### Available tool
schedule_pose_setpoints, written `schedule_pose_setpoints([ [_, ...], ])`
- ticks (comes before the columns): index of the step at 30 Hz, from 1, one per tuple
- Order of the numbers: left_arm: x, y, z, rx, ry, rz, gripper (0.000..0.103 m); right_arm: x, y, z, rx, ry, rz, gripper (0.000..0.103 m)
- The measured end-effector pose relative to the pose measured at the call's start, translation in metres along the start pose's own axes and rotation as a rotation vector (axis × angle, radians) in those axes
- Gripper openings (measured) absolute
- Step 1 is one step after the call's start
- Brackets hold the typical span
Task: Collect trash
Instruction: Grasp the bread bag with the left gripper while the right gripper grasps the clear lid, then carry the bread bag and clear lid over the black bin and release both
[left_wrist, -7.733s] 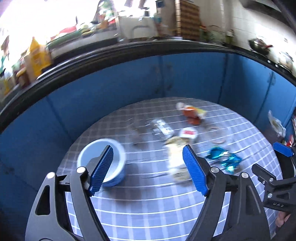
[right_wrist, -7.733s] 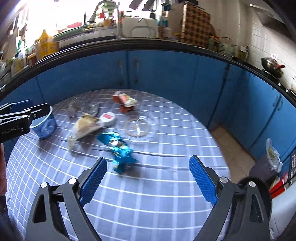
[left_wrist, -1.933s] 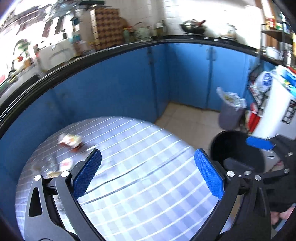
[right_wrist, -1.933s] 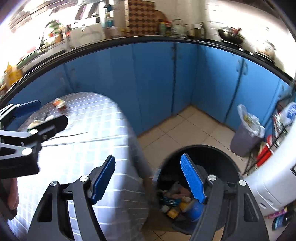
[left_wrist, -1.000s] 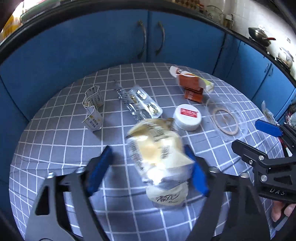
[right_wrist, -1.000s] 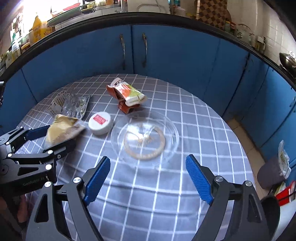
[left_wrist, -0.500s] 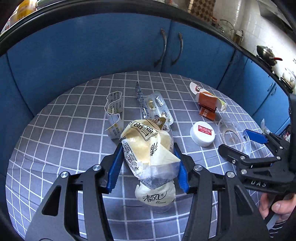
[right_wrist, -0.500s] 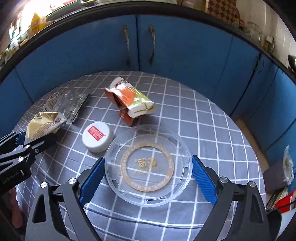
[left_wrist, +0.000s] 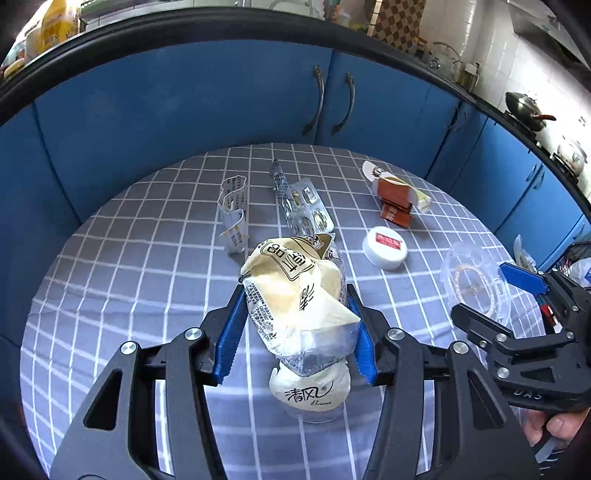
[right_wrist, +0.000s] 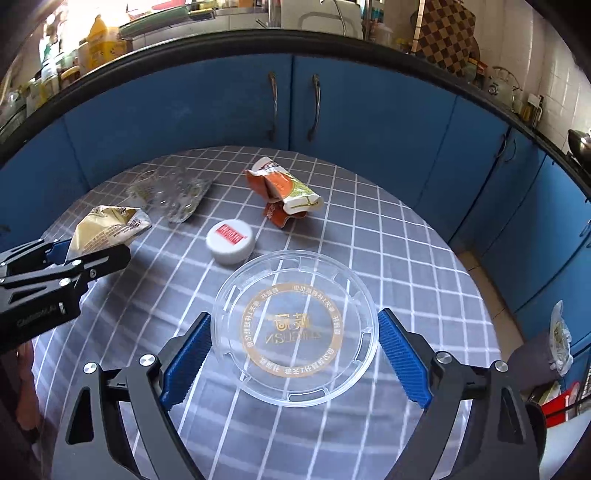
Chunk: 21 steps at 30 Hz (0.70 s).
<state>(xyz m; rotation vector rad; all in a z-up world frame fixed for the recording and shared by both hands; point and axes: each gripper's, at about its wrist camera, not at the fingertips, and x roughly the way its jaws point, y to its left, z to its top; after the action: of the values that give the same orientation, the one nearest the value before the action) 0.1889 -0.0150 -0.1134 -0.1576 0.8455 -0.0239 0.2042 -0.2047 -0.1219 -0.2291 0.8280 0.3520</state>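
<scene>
Squeezing the crinkly tissue pack (left_wrist: 295, 295), the left tongs (left_wrist: 295, 332) held it above the worktop (left_wrist: 129, 258) for binning. The right tongs (right_wrist: 293, 356) stayed wide open around the clear lid (right_wrist: 295, 328), ready to pinch it.

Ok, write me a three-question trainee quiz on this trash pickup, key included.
1. True or false: the left claw is shut on the yellow tissue packet.
2. What lies between the right claw's blue pads?
A) white round cap
B) clear plastic lid
C) orange wrapper
3. Fill in: in the left wrist view, the empty pill blister pack lies on the checked ______.

Key:
1. True
2. B; the pads flank it with a gap on each side, so it is not gripped yet.
3. tablecloth
</scene>
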Motion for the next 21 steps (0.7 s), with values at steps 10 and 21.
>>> schedule_pose_setpoints([
  [10,-0.04,-0.025,-0.04,0.062,0.012,-0.017,0.052,-0.059,0.004,-0.033,-0.016,-0.024,-0.015,0.086],
  [21,-0.074,-0.093,-0.037,0.192,-0.045,-0.073,0.053,-0.105,-0.031,-0.07,0.056,-0.057,-0.052,0.086],
])
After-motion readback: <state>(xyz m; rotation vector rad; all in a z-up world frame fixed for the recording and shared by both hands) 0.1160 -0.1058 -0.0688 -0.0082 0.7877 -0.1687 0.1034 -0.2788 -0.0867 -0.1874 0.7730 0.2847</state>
